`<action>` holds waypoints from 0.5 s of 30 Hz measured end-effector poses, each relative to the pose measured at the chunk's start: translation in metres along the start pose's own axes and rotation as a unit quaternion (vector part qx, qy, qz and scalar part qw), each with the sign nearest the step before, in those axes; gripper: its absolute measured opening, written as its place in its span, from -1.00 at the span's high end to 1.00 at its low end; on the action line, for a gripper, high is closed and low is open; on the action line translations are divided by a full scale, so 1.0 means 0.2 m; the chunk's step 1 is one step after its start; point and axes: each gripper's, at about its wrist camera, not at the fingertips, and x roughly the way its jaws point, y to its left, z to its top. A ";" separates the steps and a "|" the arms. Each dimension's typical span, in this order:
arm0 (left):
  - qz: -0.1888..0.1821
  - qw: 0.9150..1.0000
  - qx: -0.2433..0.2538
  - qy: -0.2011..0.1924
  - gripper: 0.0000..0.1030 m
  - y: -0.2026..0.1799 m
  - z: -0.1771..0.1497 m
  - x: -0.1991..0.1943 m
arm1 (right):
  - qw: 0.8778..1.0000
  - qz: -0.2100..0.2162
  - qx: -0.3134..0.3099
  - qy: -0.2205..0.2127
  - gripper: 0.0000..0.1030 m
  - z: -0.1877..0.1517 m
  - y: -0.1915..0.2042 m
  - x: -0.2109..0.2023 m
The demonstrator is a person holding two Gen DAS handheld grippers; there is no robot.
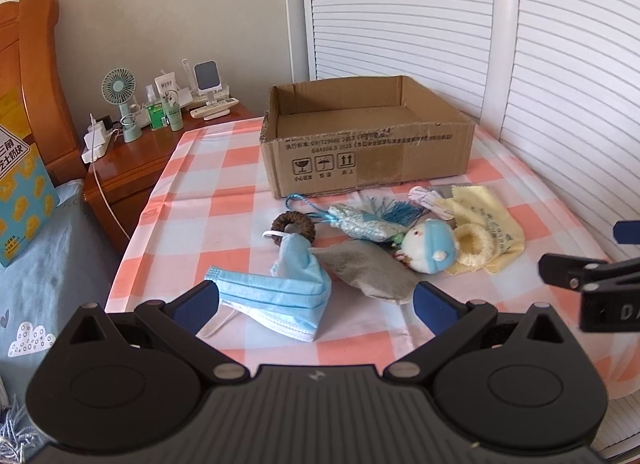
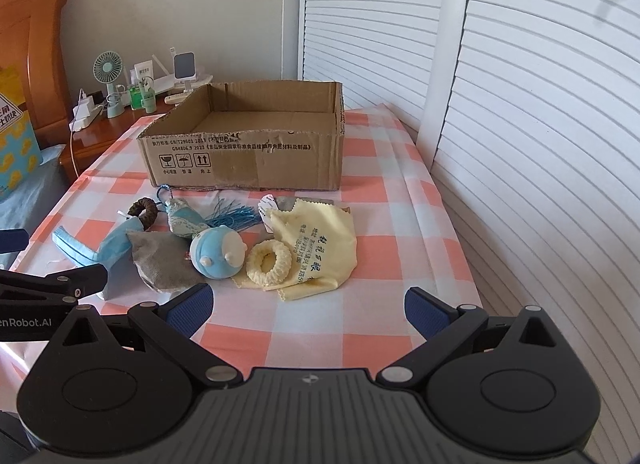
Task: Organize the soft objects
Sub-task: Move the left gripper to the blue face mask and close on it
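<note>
Both grippers hover above the desk (image 2: 372, 248), jaws spread wide, holding nothing. The left gripper (image 1: 316, 306) faces the mask (image 1: 280, 292); the right gripper (image 2: 308, 310) faces the yellow cloth (image 2: 320, 252). The plush (image 2: 218, 250), pouch (image 1: 368, 268), ring (image 2: 269, 264) and tassel (image 1: 368, 222) lie clustered before the empty box (image 2: 248, 144).

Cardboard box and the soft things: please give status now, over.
Left gripper open, right gripper open, both empty. Cardboard box empty; face mask, plush toy and other soft things on the table before it. Nothing blocks the way.
</note>
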 end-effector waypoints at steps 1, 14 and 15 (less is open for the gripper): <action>0.001 1.000 0.001 0.002 -0.99 0.01 -0.01 0.02 | 1.000 0.001 0.001 0.002 -1.00 0.00 0.00 0.01; 0.001 0.996 -0.039 0.081 -0.99 0.12 -0.09 0.25 | 0.999 -0.006 -0.009 0.041 -1.00 -0.03 -0.02 0.20; -0.004 0.995 -0.045 0.085 -0.99 0.13 -0.09 0.27 | 0.999 -0.007 -0.009 0.044 -1.00 -0.03 -0.02 0.22</action>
